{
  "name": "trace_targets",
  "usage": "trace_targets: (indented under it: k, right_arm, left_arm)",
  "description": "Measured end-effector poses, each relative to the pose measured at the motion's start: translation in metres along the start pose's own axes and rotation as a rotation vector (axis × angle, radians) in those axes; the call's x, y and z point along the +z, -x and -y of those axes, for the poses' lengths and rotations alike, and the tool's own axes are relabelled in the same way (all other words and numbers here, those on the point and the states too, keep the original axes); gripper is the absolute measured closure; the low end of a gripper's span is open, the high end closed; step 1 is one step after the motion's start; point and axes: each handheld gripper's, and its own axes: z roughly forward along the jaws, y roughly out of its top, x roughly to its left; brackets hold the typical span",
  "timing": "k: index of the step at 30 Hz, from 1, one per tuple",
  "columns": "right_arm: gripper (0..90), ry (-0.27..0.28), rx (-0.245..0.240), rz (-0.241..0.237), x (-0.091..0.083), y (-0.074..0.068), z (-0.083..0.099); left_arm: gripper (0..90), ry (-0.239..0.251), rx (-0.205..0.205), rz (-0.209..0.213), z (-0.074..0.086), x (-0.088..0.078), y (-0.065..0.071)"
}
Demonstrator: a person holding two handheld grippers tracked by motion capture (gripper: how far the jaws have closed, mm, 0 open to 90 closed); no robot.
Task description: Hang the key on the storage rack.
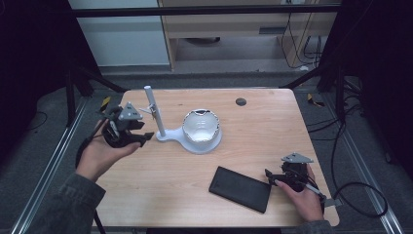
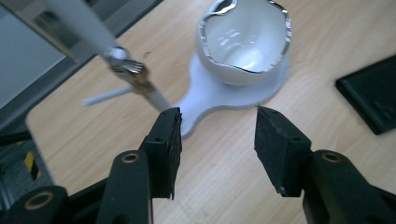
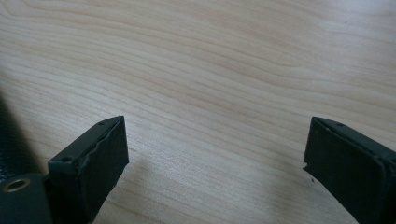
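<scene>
A white bowl with a jagged silver rim sits on the round end of a white stand. An upright white post rises from the stand's other end. My left gripper hovers just left of the stand, held in a hand, and is open. In the left gripper view its jaws stand apart with nothing between them, pointing at the stand's base and the bowl. My right gripper rests at the front right beside a flat black slab. Its jaws are wide open over bare wood.
The wooden table has a small dark disc near its back edge. A metal fitting with a thin white rod is clamped on the post. Black frame bars and cables surround the table on the floor.
</scene>
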Motion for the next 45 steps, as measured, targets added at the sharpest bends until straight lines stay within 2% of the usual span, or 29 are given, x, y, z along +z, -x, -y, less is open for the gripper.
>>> trace_targets:
  k: [4, 7, 10, 13, 16, 19, 22, 29, 31, 40, 45]
  right_arm:
    - [9.2, 0.016, -0.003, 0.009, -0.004, -0.001, 0.0]
    - [10.1, 0.02, -0.005, 0.014, -0.007, -0.003, -0.001]
    - [10.2, 0.027, -0.022, 0.019, -0.008, -0.004, -0.001]
    - [10.2, 0.023, -0.027, 0.022, -0.008, -0.004, -0.001]
    - [9.7, 0.023, -0.013, 0.017, -0.009, -0.004, -0.001]
    - [8.3, 0.031, -0.023, 0.013, -0.01, -0.003, -0.001]
    - [8.1, 0.035, -0.026, -0.004, -0.011, -0.003, -0.001]
    - [16.6, 0.044, -0.043, -0.007, -0.012, -0.003, -0.001]
    - [18.2, 0.044, -0.046, -0.012, -0.013, -0.003, -0.001]
    - [24.8, 0.06, -0.072, -0.035, -0.014, -0.008, -0.003]
    - [28.3, 0.078, -0.081, -0.047, -0.016, -0.009, -0.005]
  left_arm:
    - [44.0, 0.022, 0.021, 0.045, 0.011, 0.015, 0.024]
    - [40.9, 0.016, 0.034, 0.069, 0.017, 0.03, 0.037]
    - [38.0, 0.003, 0.038, 0.093, 0.021, 0.044, 0.044]
    - [38.7, -0.012, 0.039, 0.117, 0.024, 0.057, 0.05]
    - [39.6, -0.028, 0.038, 0.14, 0.028, 0.069, 0.055]
    - [43.1, -0.048, 0.044, 0.161, 0.031, 0.078, 0.059]
    - [50.4, -0.064, 0.063, 0.205, 0.032, 0.085, 0.065]
    - [83.4, -0.109, 0.101, 0.318, 0.031, 0.1, 0.078]
    - [88.4, -0.125, 0.112, 0.344, 0.03, 0.105, 0.083]
    - [90.0, -0.119, 0.151, 0.404, 0.02, 0.121, 0.101]
    - [90.0, -0.136, 0.173, 0.425, 0.018, 0.13, 0.112]
